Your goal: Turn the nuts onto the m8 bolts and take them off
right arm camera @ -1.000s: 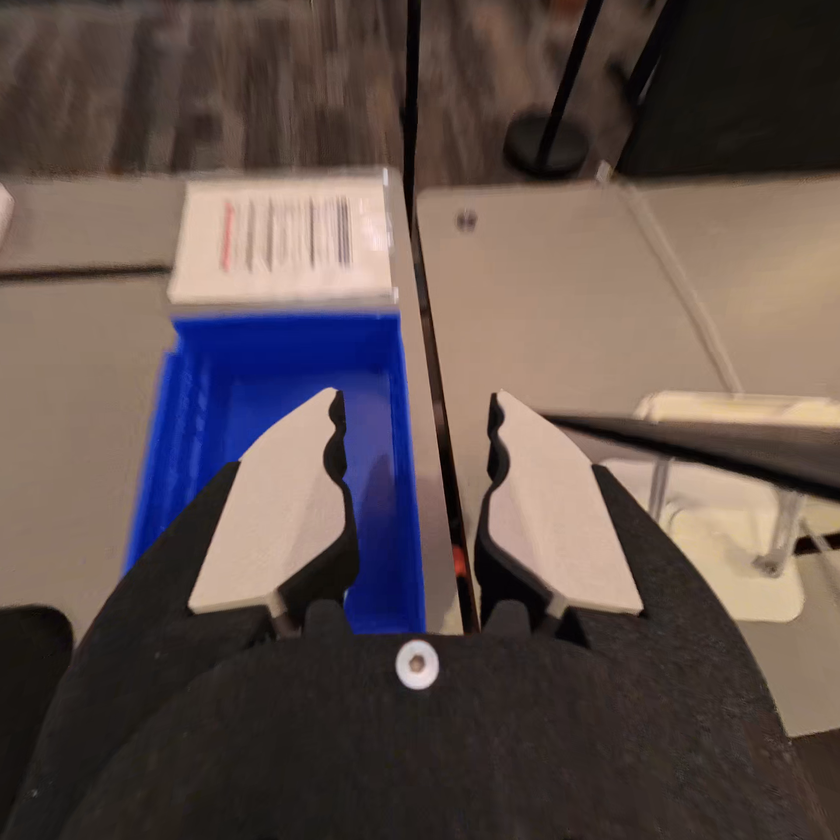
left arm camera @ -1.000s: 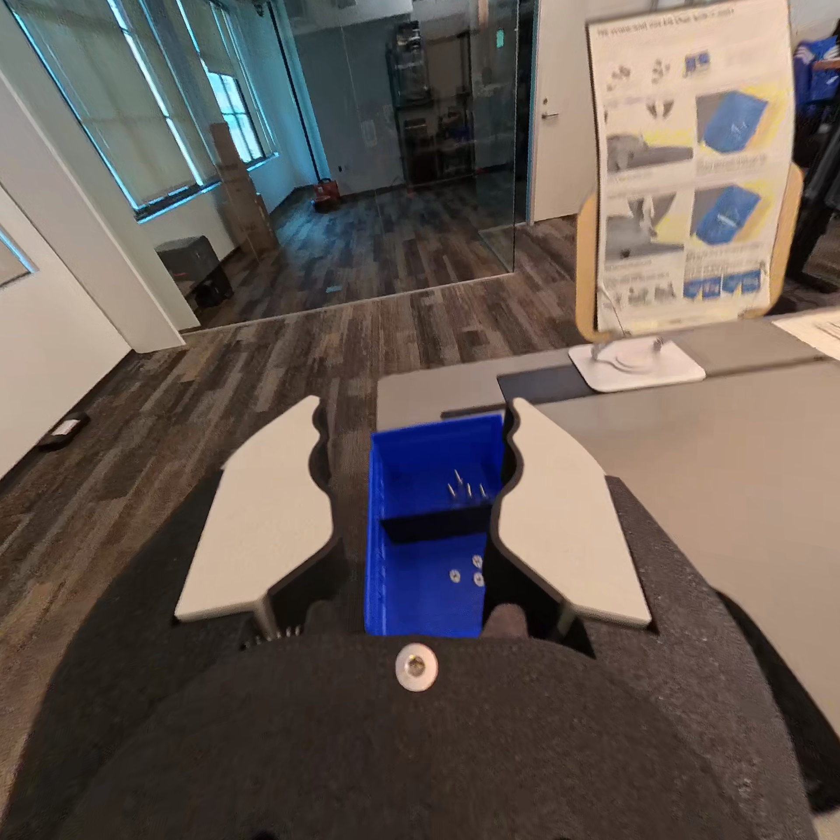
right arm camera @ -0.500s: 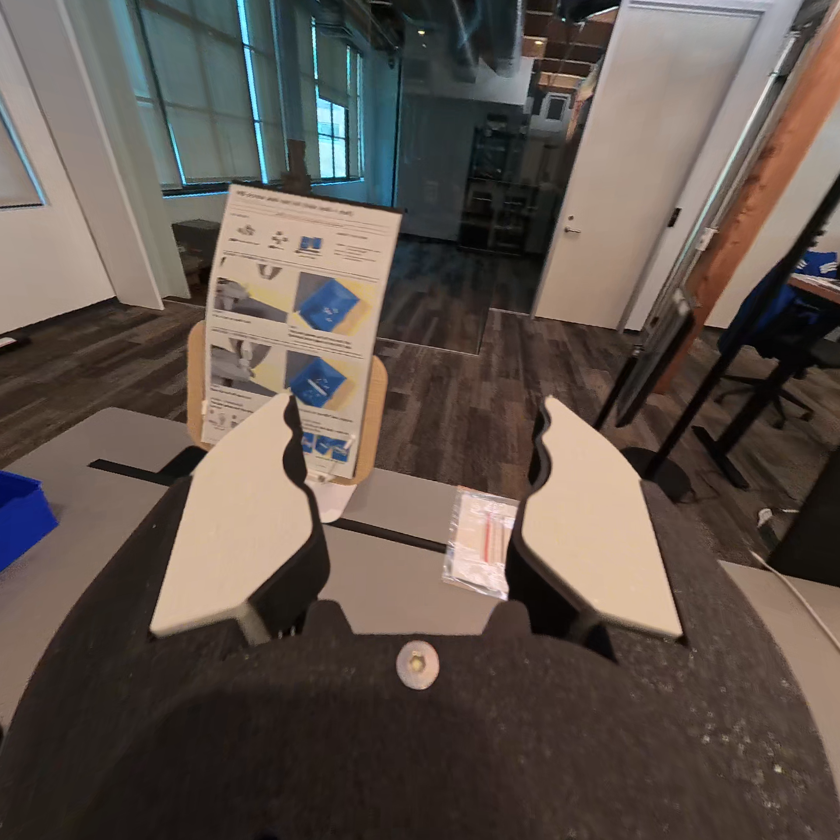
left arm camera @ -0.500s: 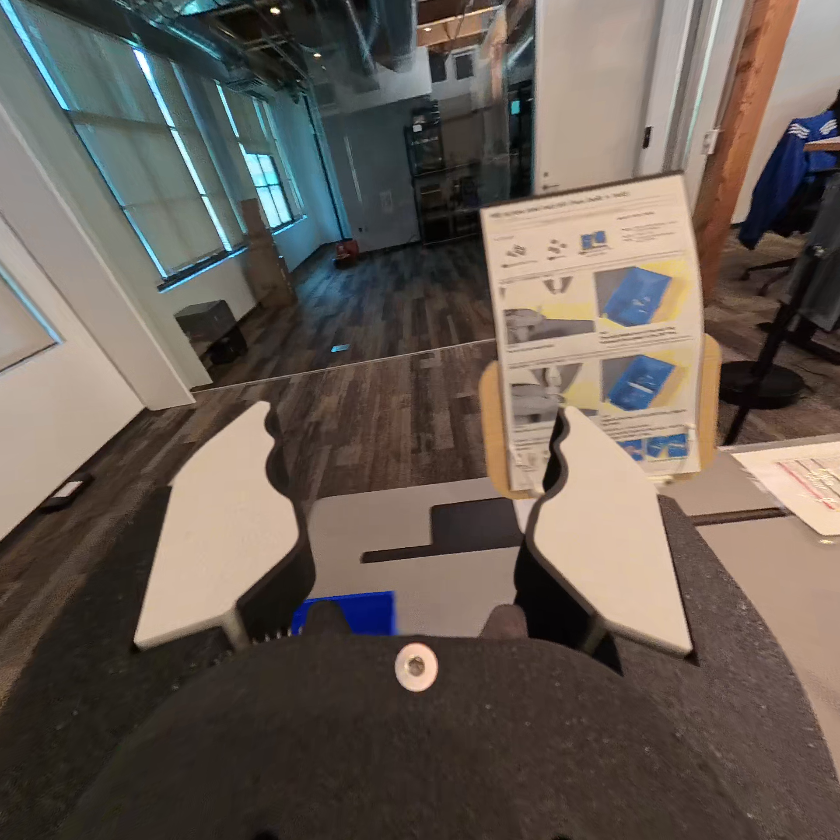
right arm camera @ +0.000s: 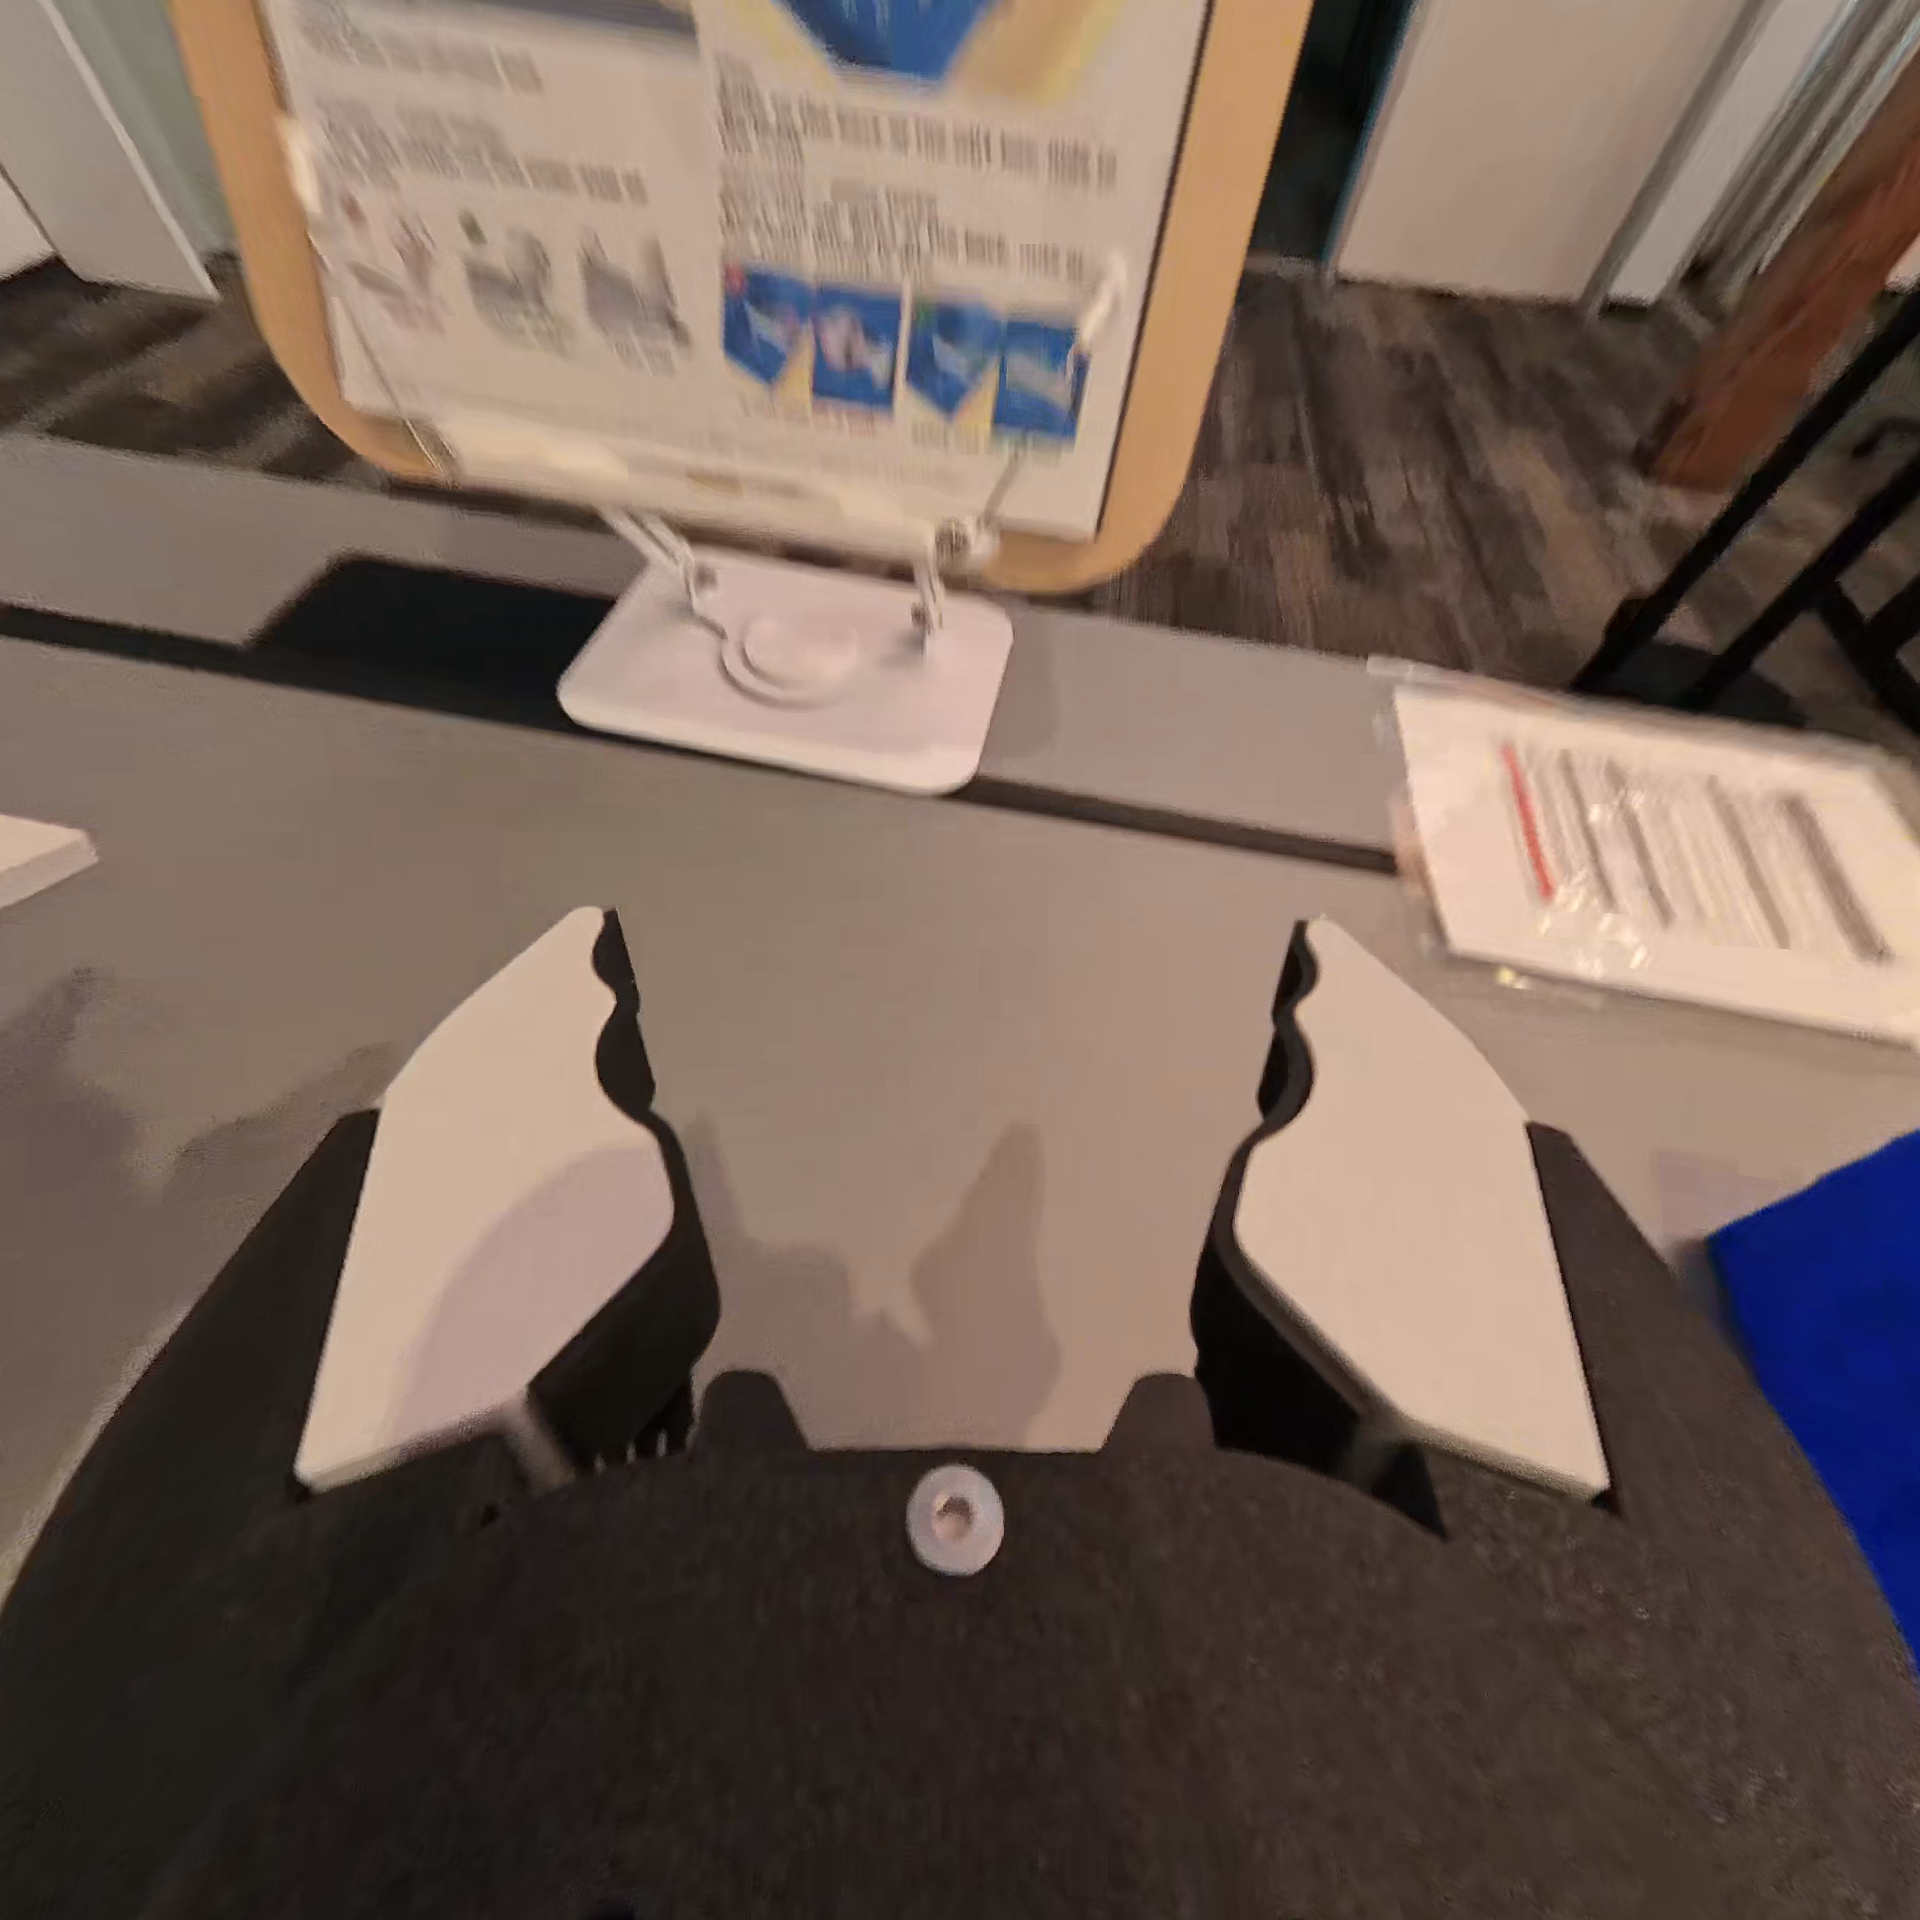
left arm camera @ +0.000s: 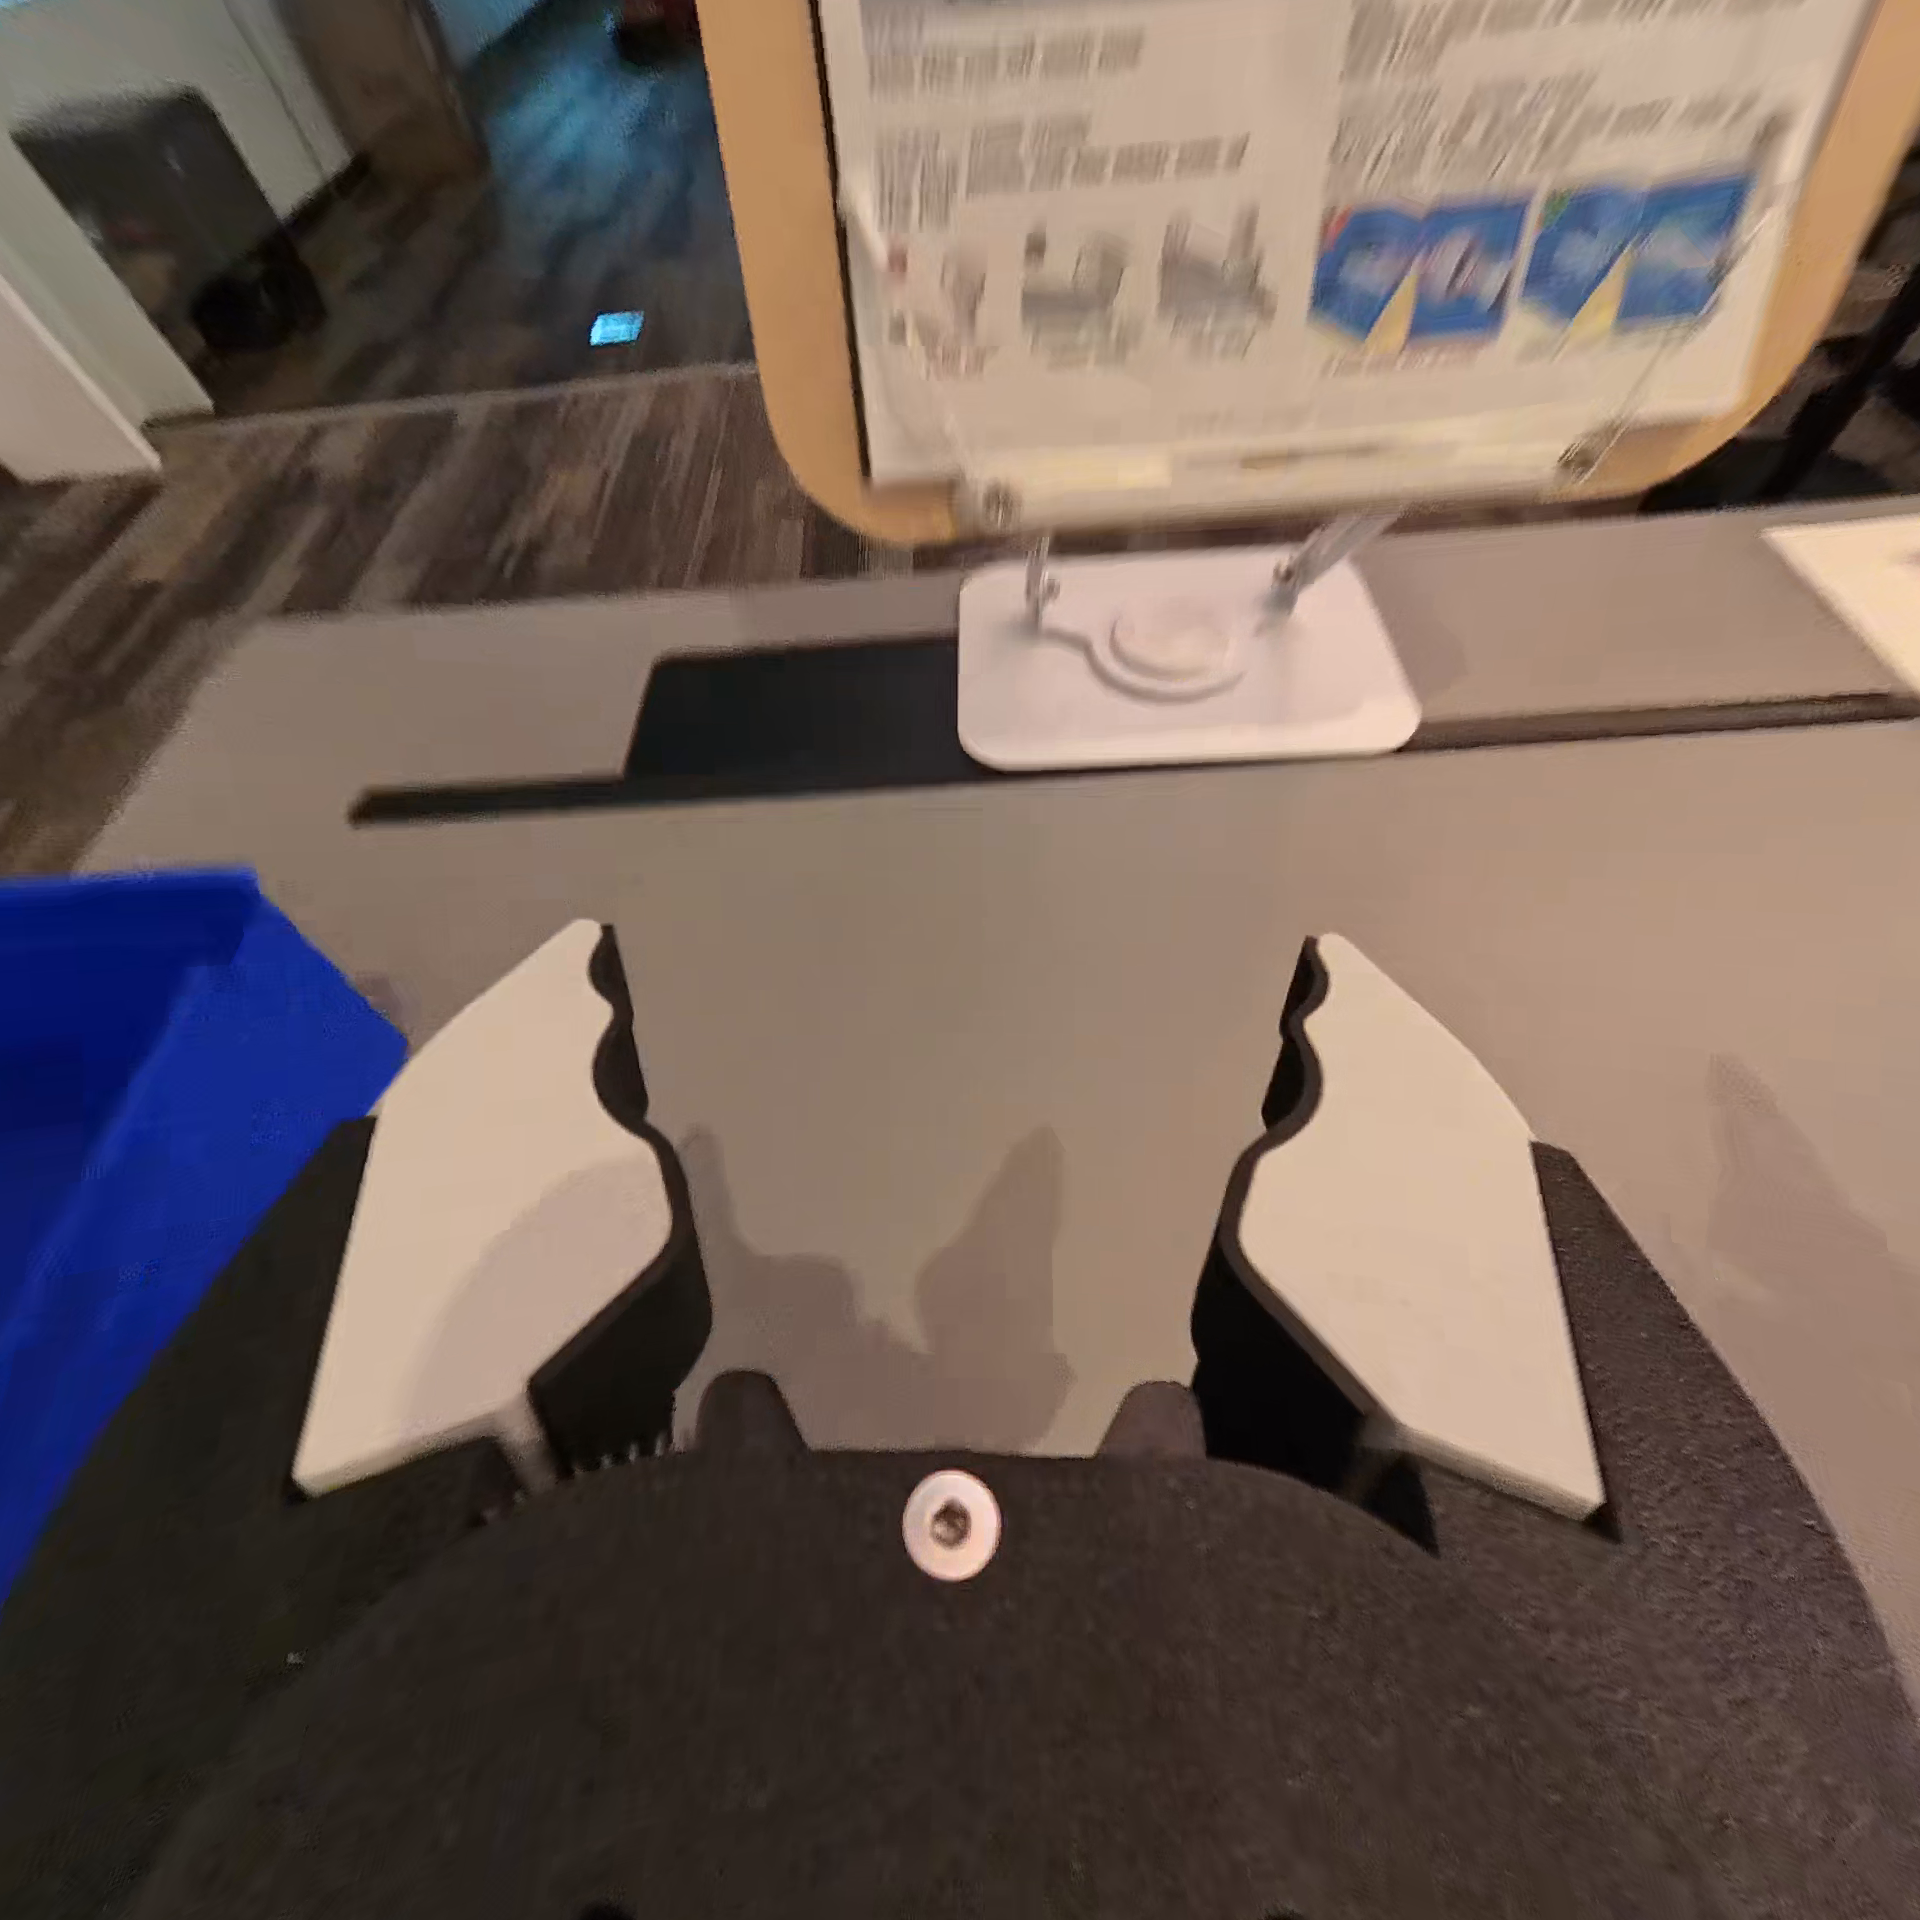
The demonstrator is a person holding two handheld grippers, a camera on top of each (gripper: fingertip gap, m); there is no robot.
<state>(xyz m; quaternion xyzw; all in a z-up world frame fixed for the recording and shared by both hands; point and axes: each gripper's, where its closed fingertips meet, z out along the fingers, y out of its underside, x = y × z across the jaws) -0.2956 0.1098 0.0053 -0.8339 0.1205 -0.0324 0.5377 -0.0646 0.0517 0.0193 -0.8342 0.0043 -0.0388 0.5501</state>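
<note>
Grey table (left arm camera: 935,935) carries a sheet stand (left arm camera: 1184,675) at its far edge. Blue bin (left arm camera: 156,1091), cut off at the table's left, hides its contents; nuts and bolts are not visible. Another blue bin (right arm camera: 1829,1351) is cropped at right. Left gripper (left arm camera: 951,956) and right gripper (right arm camera: 951,940) both gape, empty, above bare table.

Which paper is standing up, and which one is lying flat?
The picture sheet on the tan stand is standing up. The sheet in the clear plastic bag lies flat on the grey table.
</note>
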